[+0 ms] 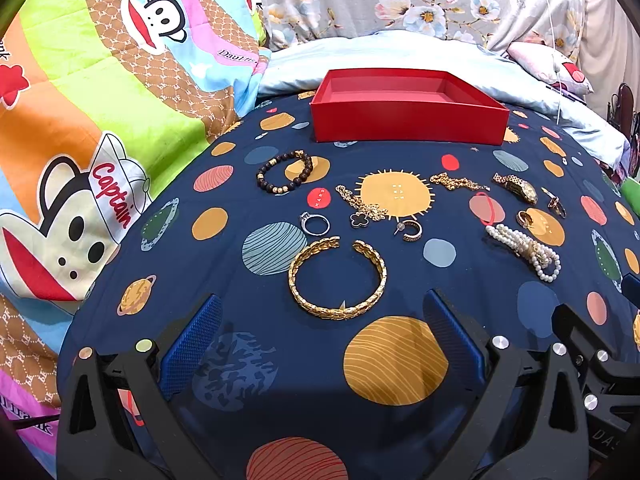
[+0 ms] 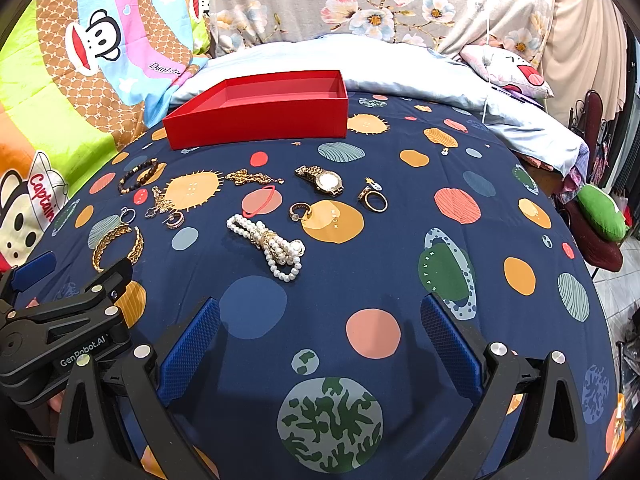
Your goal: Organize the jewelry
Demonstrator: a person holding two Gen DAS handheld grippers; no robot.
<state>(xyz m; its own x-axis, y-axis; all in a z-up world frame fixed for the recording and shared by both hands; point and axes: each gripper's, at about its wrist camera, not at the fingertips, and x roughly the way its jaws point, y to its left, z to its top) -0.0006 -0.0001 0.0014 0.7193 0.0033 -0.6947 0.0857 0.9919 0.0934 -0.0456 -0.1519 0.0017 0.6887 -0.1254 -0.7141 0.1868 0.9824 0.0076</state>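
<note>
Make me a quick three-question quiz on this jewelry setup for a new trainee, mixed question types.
1. True or false: the red cardboard box already holds jewelry.
2. Which piece lies nearest the left tool? A) gold open cuff bracelet B) gold wristwatch C) white pearl bracelet
3. Fill in: both tools, including the right tool, are ____ and hold nothing.

Key: 1 false; 2 A; 3 open.
</note>
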